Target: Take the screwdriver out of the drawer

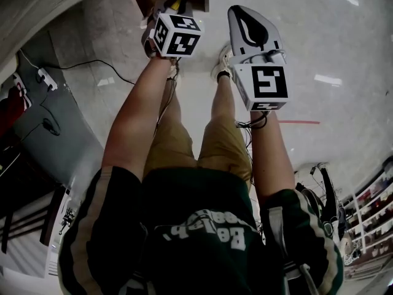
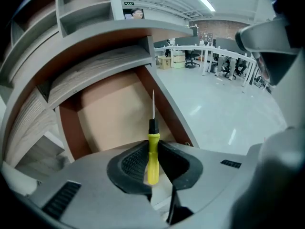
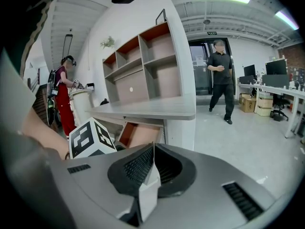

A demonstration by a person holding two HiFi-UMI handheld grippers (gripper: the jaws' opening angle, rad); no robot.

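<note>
Clamping the yellow handle of the screwdriver (image 2: pixel 152 140), the left claw (image 2: pixel 153 150) holds it over the open drawer (image 2: pixel 109 113), seemingly clear of it. The right claw (image 3: pixel 152 152) is clenched on nothing. Next, I judge, carry the tool away with the grip kept firm.

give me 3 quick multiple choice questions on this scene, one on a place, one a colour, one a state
1. Where is the screwdriver?
A in a toolbox
B held by the left gripper
C on a plate

2. What colour is its handle?
A red
B blue
C yellow

3. How do the jaws of the right gripper stand?
A together, empty
B wide apart
C clamped on a cable

Answers:
1. B, the pads clamp its handle.
2. C, the handle is plainly yellow.
3. A, the pads meet with nothing between them.
</note>
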